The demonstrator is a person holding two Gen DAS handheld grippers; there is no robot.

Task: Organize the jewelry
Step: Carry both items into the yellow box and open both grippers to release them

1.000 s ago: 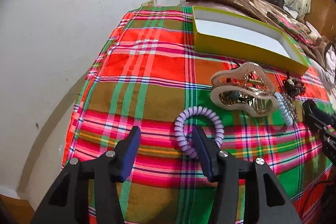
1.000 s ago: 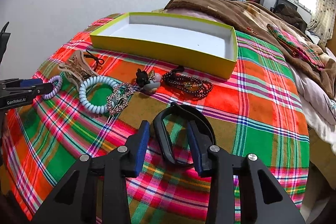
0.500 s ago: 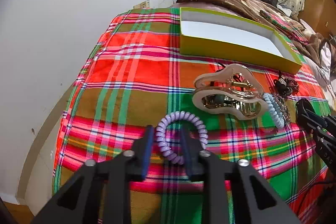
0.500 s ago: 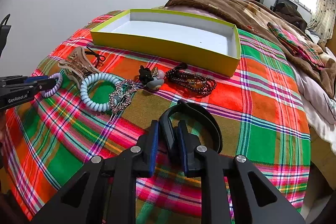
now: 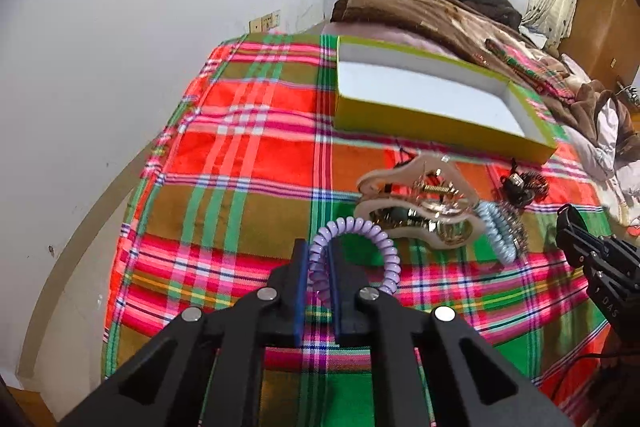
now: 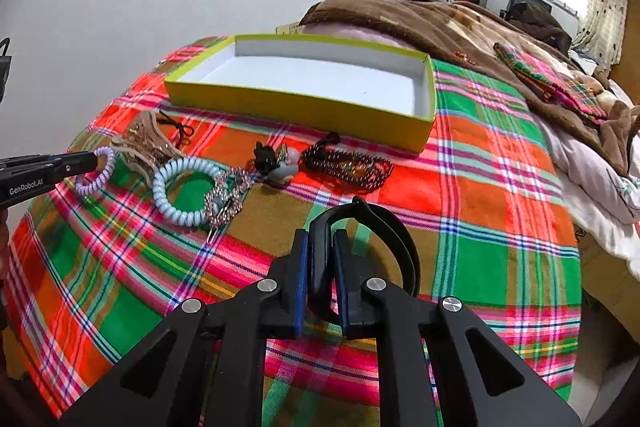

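My left gripper (image 5: pixel 319 253) is shut on the left side of a purple spiral hair tie (image 5: pixel 378 241) that lies on the plaid cloth. It also shows in the right wrist view (image 6: pixel 96 175), held by the left gripper (image 6: pixel 86 159). My right gripper (image 6: pixel 320 247) is shut on a black band (image 6: pixel 384 227) near the cloth's front. An open yellow box (image 6: pixel 296 99) with a white inside stands behind; it shows in the left wrist view too (image 5: pixel 420 121).
Between the grippers lie a beige claw clip (image 5: pixel 420 207), a pale blue spiral tie (image 6: pixel 180 187), a rhinestone clip (image 6: pixel 226 195), a small black and grey clip (image 6: pixel 276 163) and a dark bead bracelet (image 6: pixel 348 165). A brown blanket (image 6: pixel 460 23) lies behind. A white wall (image 5: pixel 120 47) stands left.
Both grippers went from open to shut: the left closed on the purple hair tie, the right closed on the black band. Both moved slightly forward over the cloth.
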